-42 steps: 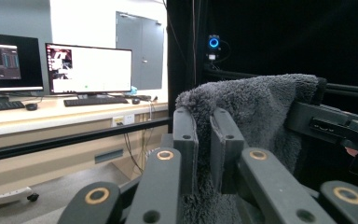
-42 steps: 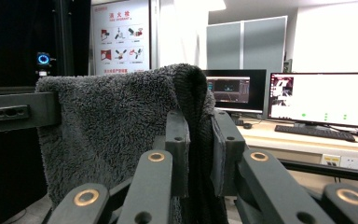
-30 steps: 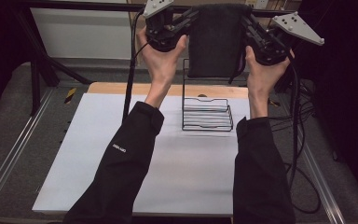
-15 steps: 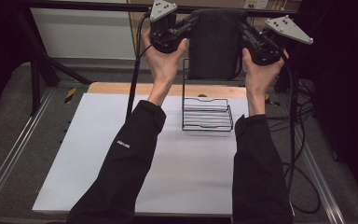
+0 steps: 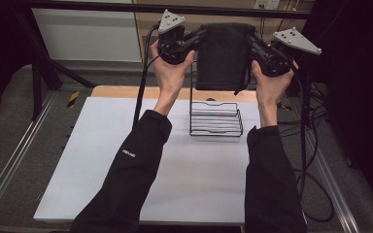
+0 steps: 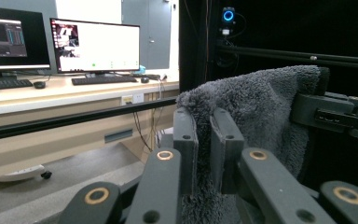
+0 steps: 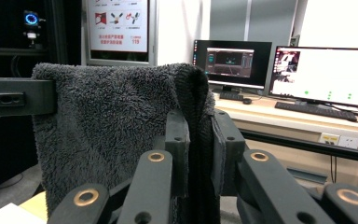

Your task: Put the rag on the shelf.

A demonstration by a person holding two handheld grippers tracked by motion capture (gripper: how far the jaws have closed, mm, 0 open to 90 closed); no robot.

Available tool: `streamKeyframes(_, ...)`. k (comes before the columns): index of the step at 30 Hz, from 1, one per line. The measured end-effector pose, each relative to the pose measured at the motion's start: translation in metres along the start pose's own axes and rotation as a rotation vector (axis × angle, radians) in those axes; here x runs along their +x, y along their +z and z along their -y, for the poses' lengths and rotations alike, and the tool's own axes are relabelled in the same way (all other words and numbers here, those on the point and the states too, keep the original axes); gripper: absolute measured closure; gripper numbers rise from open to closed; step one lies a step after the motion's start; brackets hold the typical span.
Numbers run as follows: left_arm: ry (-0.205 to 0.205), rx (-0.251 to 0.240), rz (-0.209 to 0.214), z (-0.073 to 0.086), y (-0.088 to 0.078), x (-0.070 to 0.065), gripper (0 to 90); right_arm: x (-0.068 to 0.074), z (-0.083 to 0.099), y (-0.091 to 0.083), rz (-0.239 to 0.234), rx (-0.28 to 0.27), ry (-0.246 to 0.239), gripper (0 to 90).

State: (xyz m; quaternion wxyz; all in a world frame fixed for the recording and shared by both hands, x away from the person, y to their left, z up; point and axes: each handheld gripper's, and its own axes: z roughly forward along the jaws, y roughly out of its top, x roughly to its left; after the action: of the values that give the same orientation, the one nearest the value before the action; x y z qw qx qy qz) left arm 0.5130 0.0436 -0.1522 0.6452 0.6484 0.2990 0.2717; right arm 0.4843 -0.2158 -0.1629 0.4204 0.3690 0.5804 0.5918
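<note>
The left gripper (image 5: 194, 41) and right gripper (image 5: 252, 43) are each pinching a top corner of a dark grey fleecy towel (image 5: 222, 56) — fingers (image 6: 186, 140) clenched on the pile in both gripper views. The towel is hanging stretched between them, above a black wire rack (image 5: 215, 119) at the far edge of the white counter (image 5: 102, 160) — bare surface lying open toward the person. Monitors (image 6: 95, 44) are glowing on a desk beyond.
</note>
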Motion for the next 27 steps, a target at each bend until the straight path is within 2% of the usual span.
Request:
streamKeyframes(9, 0.018, 0.02, 0.023, 0.011, -0.004, -0.002, 81.8, -0.001, 0.014, -0.005, -0.012, 0.017, 0.011, 79.7)
streamKeyframes(13, 0.024, 0.029, 0.021, 0.018, -0.004, -0.003, 81.7, -0.001, 0.021, -0.007, -0.013, 0.03, 0.013, 79.7)
streamKeyframes(21, 0.035, 0.047, 0.04, 0.029, -0.006, -0.005, 81.7, -0.002, 0.03, -0.011, -0.017, 0.043, -0.002, 79.7)
streamKeyframes(27, 0.028, 0.052, 0.055, 0.036, -0.009, -0.006, 81.8, -0.001, 0.035, -0.013, -0.021, 0.055, -0.008, 79.7)
